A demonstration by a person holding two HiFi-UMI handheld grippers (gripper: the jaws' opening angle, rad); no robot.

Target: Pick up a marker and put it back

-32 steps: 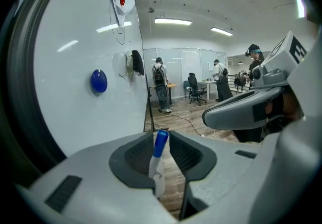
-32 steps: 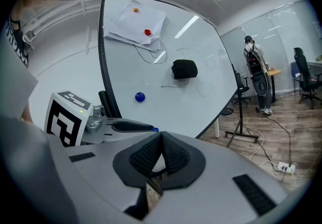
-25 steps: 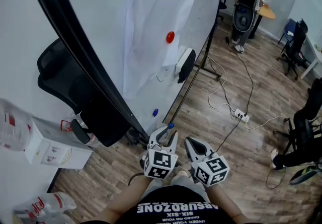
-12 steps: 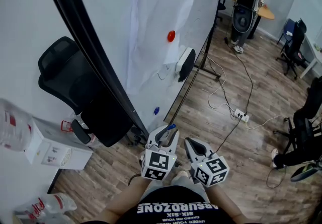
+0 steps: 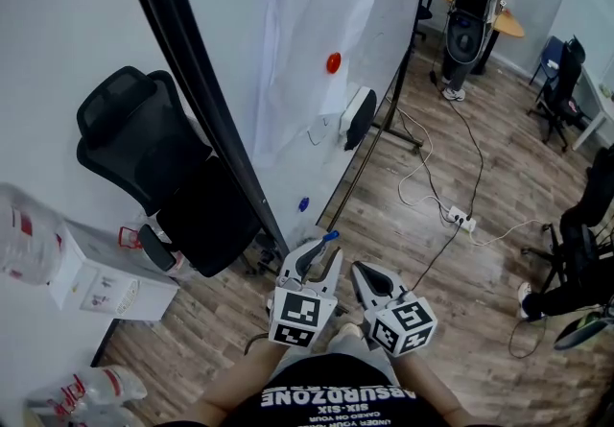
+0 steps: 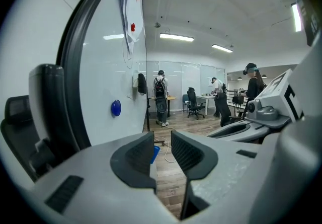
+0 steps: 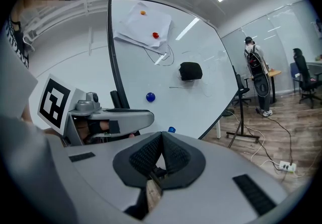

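Left tongs (image 5: 319, 255) are closed on a marker (image 5: 329, 236), whose blue end sticks out past the tips. Right tongs (image 5: 363, 273) are pressed together just beside them, with nothing held. The marker is judged light, stiff and smooth, so a roll or slip between the pads is possible; a hold at mid-barrel, not on the cap, is advised. Just ahead the whiteboard (image 5: 288, 51) slants, its dark edge frame and a blue magnet (image 5: 303, 205) near the marker's tip. An office chair (image 5: 144, 142) crowds the left. Open floor is left on the right, crossed farther off by a power strip (image 5: 459, 218) and its cables.
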